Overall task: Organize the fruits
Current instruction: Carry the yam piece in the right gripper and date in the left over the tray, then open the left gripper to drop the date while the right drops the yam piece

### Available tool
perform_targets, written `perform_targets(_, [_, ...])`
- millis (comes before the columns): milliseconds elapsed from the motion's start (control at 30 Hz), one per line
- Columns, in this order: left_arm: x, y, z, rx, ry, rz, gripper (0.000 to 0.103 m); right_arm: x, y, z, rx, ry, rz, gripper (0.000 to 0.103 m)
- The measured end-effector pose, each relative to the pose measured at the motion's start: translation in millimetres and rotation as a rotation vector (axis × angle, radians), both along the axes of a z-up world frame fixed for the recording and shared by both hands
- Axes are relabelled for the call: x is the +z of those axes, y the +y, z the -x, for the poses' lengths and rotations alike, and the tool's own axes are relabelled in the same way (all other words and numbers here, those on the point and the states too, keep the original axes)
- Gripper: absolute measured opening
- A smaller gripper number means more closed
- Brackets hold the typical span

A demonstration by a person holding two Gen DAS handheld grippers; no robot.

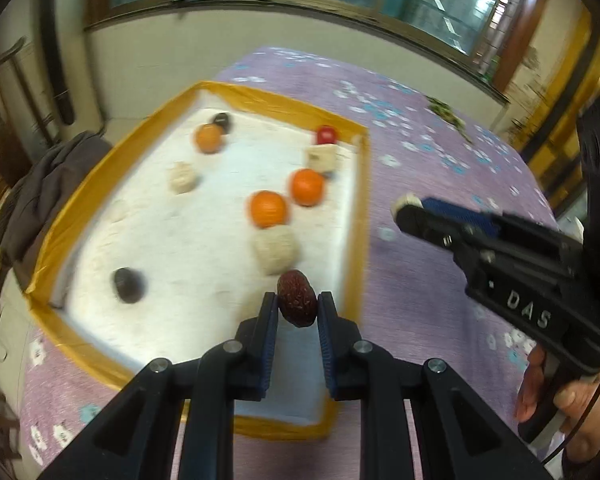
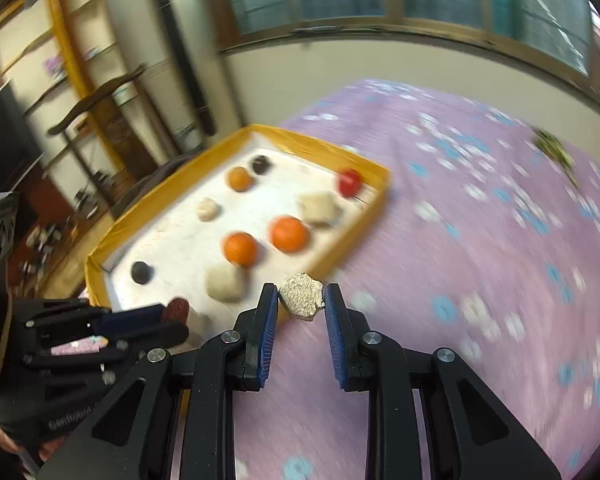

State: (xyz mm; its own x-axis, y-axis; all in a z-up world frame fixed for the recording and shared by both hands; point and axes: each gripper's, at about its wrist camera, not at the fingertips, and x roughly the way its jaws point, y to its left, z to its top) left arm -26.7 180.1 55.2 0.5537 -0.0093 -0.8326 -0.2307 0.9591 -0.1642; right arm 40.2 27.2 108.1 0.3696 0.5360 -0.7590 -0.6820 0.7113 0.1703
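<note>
- Left gripper: fingers clamped on a dark red dried date. The date stands roughly upright between the pads, its long axis running along the fingers, above the near right corner of the tray.
- Right gripper: fingers clamped on a pale, rough lump, held over the purple flowered cloth, just outside the tray's near rim.
- Relation for the coming move: the tray lies ahead and to the left of both loads; the left gripper is the nearer, already over the white floor.
- Tray contents: three orange fruits (one at), a red fruit, two dark round fruits (one at), several pale lumps.
- Obstruction: the pale lump just beyond the date, with an orange fruit behind it, crowds that corner; open floor lies farther left.
- Judgement: both loads are in transit; nothing has been set down yet.
</note>
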Motion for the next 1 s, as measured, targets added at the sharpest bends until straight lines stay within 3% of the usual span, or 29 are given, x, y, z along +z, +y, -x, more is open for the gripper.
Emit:
perform_targets(200, [-3.3,29.9,9.1,0.223,-0.011,0.037,0.022,-2.0,55.7,-21.5,0.221,-0.005,0.009,0.023])
perform_targets(400, [-17.3,46.8,7.9,0.430,-0.006,0.096,0.022,-11.6,91.4,-43.3,0.374,-0.003,0.046,0.023])
perform_targets(667, [-34.5,60.2,-5.9,0.570,0.026,0.113,0.022,-36.1,132.6,-63.4,0.501,0.011,0.113,0.023])
perform_targets(1000, [-43.1,68.6,-21.5,0.644,0.048,0.118,0.022,-55.2,153.8,-70.2,0.584,0.008,0.211,0.023])
